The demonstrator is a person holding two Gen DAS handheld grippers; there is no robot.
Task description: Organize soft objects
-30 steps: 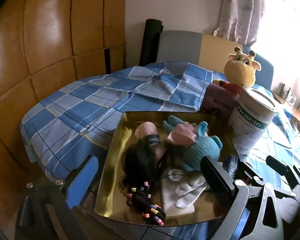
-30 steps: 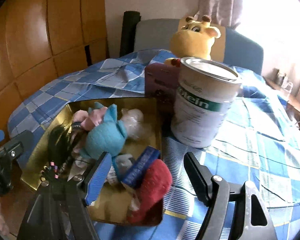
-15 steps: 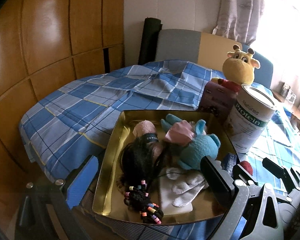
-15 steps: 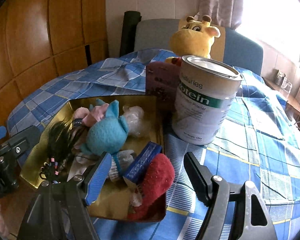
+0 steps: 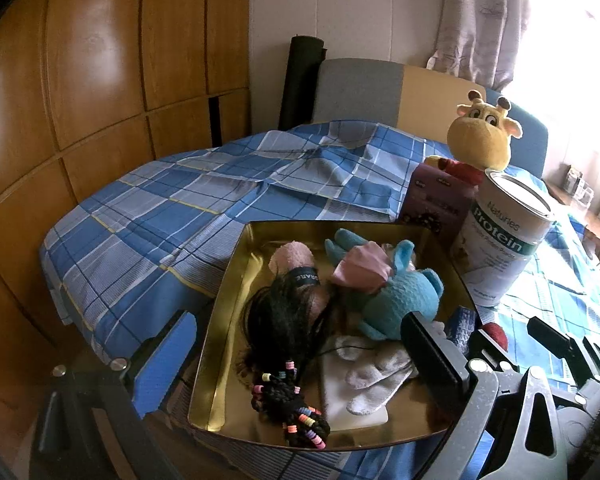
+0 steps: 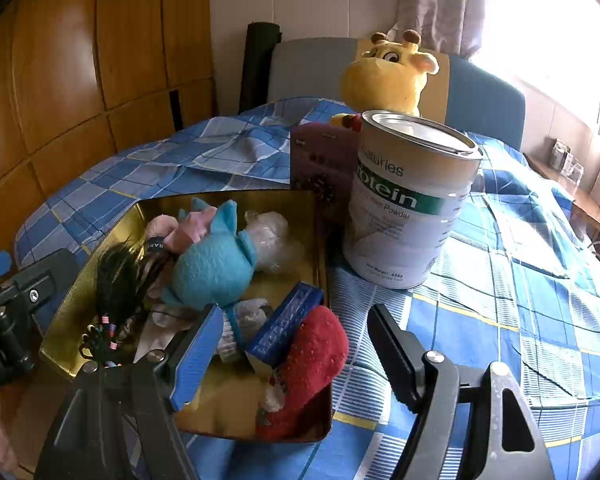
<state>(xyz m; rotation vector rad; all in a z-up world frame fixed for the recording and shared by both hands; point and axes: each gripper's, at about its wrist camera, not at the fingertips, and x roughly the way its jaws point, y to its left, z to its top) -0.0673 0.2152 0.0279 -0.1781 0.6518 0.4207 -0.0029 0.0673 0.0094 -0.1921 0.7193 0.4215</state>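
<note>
**Tools Held Wide Over Tray Of Soft Toys**

Left tool (image 5: 300, 352) spread wide, empty, above gold tray (image 5: 220, 320) at near edge of bed (image 5: 180, 208). Right tool (image 6: 296, 340) likewise open, gripping nothing, over tray's right side. Packed inside tray: blue plush (image 6: 212, 268), black-haired doll (image 5: 284, 312), white glove (image 5: 376, 376), red sock (image 6: 312, 364), blue box (image 6: 284, 328). Stood just beyond tray's far right corner: protein tin (image 6: 408, 204), purple box (image 6: 320, 160), yellow giraffe plush (image 6: 384, 76).

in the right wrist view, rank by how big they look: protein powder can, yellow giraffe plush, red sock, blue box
1. protein powder can
2. yellow giraffe plush and red sock: alike; the plush is farther off and partly hidden, so unranked
3. blue box
</note>
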